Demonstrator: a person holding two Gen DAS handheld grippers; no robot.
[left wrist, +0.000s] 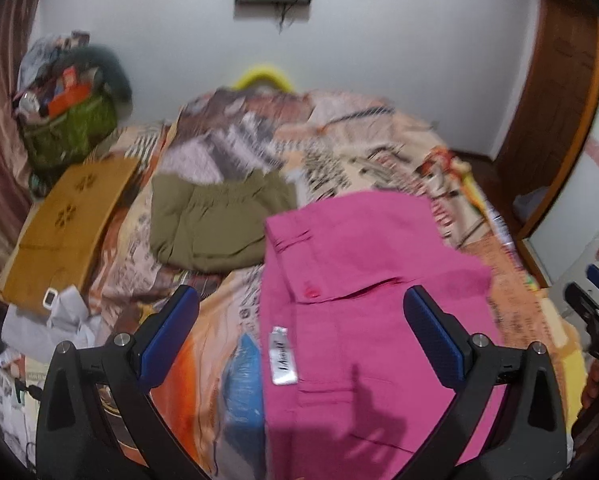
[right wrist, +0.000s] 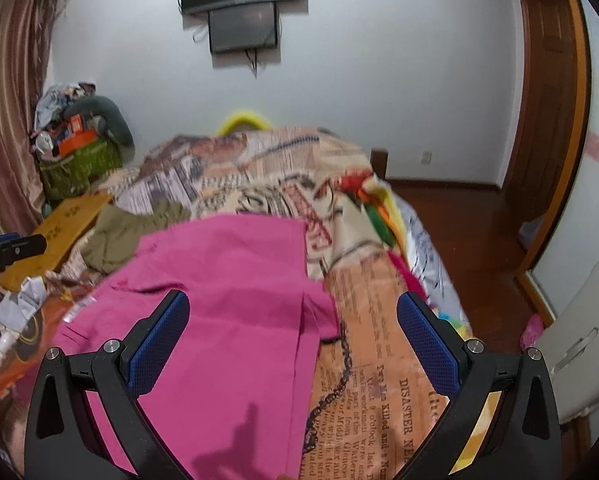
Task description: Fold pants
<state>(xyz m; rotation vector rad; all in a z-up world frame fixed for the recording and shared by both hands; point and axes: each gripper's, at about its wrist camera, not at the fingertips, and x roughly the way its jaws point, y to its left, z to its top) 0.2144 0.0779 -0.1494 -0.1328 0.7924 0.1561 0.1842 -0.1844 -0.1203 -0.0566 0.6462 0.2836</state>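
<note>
A newspaper-print bedspread [right wrist: 363,300] is spread over the bed, and a folded olive garment [left wrist: 215,224] is laid on it beside a tan wooden board [left wrist: 67,220]. A green basket [left wrist: 71,128] heaped with clutter is set in the far left corner, and a dark screen [right wrist: 243,28] is mounted on the white wall.

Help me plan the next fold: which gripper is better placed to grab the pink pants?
Probably left. The open left gripper hangs directly over the pink pants; the open right gripper straddles their edge and the bedspread.

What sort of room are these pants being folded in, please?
Most likely a bedroom: the pink pants lie on a bed with a printed cover, a screen hangs on the wall, and curtains hang at the left.
</note>
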